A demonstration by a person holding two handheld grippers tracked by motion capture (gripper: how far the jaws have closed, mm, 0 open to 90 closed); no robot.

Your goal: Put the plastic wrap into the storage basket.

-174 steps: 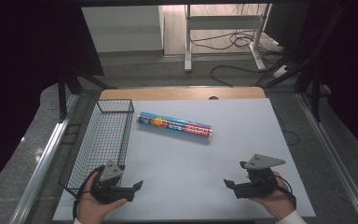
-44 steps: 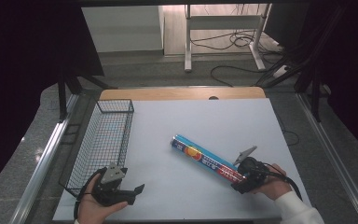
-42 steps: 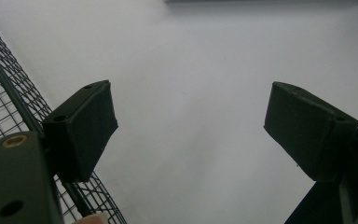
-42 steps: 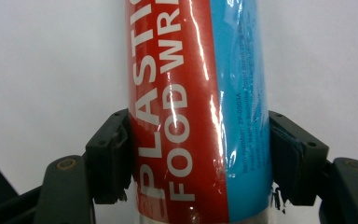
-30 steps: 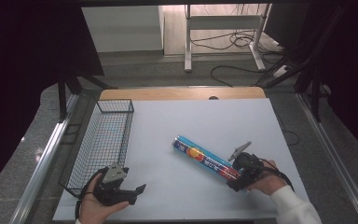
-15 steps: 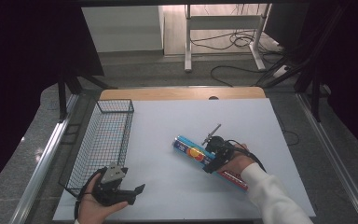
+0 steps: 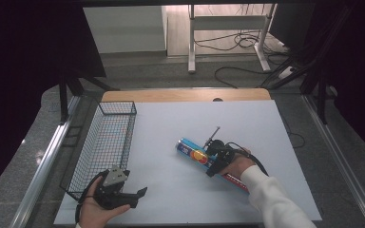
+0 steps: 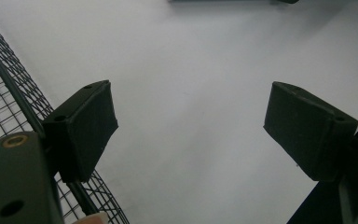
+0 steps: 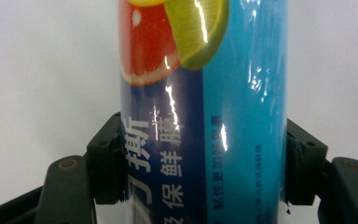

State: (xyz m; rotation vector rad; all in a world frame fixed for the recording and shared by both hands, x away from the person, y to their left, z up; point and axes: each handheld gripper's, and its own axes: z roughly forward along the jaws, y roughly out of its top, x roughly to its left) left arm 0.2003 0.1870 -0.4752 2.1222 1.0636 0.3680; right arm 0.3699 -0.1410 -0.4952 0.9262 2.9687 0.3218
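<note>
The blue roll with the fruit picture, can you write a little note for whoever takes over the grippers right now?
Right gripper: jaws have just been closing and now press both sides of the long blue plastic-wrapped roll with a citrus picture, which lies slanted on the white table right of centre.
Left gripper: jaws open, nothing between them, at the near left table edge beside the dark wire basket.
Done: the roll is gripped near its far end.
Left: it is not lifted yet. The basket looks like the likely place for it, so probably lift it and carry it left.
</note>
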